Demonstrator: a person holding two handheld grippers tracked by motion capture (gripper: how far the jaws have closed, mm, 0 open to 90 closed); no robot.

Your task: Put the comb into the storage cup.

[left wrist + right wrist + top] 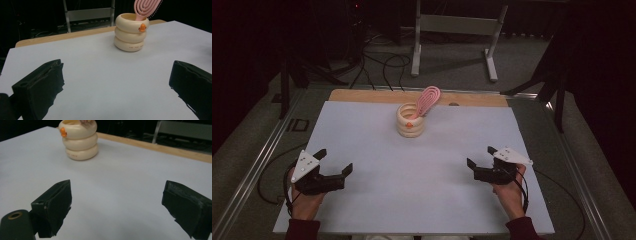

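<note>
A cream ringed holder (410,120) with a small orange beak stands at the far middle of the white table top (362,150). A pink hairbrush (427,99) leans out of it toward the right. The holder (130,32) and brush (145,8) are ahead of my left gripper (117,82), which is open and empty. In the high view my left gripper (334,161) rests at the near left. My right gripper (481,156) sits at the near right, open and empty, with the holder (78,139) ahead of it (117,202) to the left.
A bare wooden strip (362,95) runs along the table's far edge. Beyond it a white metal frame (454,30) and cables (382,65) lie on the floor. Metal rails (257,165) flank the table on both sides.
</note>
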